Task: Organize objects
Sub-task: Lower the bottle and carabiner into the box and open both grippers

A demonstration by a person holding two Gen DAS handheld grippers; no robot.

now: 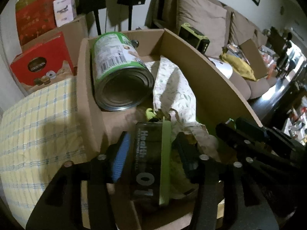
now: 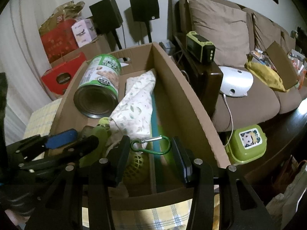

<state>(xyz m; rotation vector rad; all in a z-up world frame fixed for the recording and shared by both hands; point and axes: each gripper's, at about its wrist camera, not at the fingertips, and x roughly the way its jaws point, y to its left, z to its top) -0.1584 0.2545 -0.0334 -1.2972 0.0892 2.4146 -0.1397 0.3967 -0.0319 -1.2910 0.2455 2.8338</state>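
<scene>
A cardboard box [image 1: 207, 72] holds a green-labelled tin can [image 1: 119, 72] on its side and a floral cloth pouch [image 1: 172, 88]. My left gripper [image 1: 151, 157] is shut on a dark box with a green edge [image 1: 151, 159], held low inside the cardboard box at its near end. In the right wrist view the cardboard box [image 2: 182, 103] holds the can [image 2: 99, 88], the pouch [image 2: 134, 107], a green carabiner [image 2: 151, 145] and a yellow-green mesh ball [image 2: 136, 164]. My right gripper [image 2: 151, 161] is open and empty over the carabiner. The left gripper [image 2: 63, 143] shows at left.
The box rests on a yellow checked cloth [image 1: 34, 130]. Red gift boxes [image 1: 40, 63] stand behind at left. A brown sofa [image 2: 249, 88] at right carries a green radio [image 2: 201, 48], a white device [image 2: 236, 84] and a yellow bag. A green lunch box [image 2: 247, 143] sits beside the cardboard box.
</scene>
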